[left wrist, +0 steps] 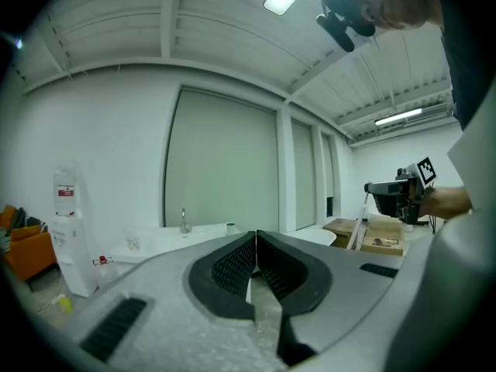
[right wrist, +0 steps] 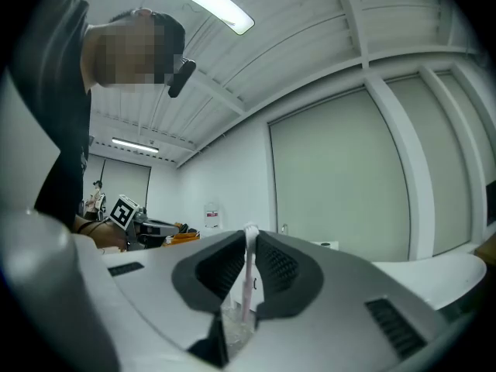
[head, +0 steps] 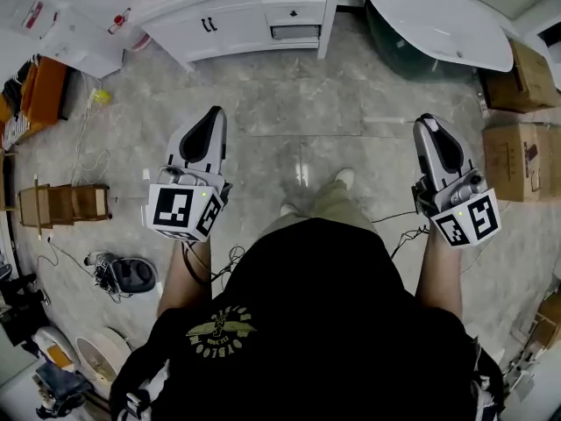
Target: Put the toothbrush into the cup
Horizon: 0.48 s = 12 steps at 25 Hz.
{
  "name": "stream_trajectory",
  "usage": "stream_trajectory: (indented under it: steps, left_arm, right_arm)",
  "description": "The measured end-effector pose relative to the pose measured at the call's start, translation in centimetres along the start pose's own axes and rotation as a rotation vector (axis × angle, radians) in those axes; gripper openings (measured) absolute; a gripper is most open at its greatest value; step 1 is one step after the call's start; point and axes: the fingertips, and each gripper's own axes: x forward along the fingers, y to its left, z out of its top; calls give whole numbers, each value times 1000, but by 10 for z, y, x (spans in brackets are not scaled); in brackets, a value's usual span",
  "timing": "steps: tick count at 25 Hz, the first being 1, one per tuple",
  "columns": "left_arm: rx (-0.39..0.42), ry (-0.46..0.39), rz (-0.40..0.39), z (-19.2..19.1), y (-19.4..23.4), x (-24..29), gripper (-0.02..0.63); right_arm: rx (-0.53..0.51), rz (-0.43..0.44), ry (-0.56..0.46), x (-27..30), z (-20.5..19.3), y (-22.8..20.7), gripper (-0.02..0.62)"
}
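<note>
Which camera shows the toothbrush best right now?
The right gripper view: the toothbrush stands pinched between the jaws of the right gripper, close up. The head view shows only a small white bit at that gripper's tip. The left gripper view shows a thin pale stick under the distant right gripper, probably it.

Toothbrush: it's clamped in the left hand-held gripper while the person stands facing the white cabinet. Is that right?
Not quite. The toothbrush is clamped in the right hand-held gripper, not the left; the right gripper view shows it between the jaws. The left hand-held gripper is shut on nothing. The person does stand facing the white cabinet.
</note>
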Motion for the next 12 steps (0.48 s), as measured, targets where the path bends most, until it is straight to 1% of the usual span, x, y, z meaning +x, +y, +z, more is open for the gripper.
stream_trajectory:
  steps: [2, 5, 9, 12]
  left_arm:
    - [4, -14, -3, 0, 4, -18, 12]
    - [14, -35, 4, 2, 12, -35, 12]
    - [6, -63, 22, 8, 14, -44, 12]
    - [15, -67, 21, 9, 12, -43, 12]
  right_arm:
    - [-8, -9, -2, -8, 5, 16, 44]
    - [-9, -31, -15, -18, 15, 27, 44]
    - [-29, -48, -35, -29, 29, 28, 44]
    - [-39, -54, -46, -32, 32, 24, 44]
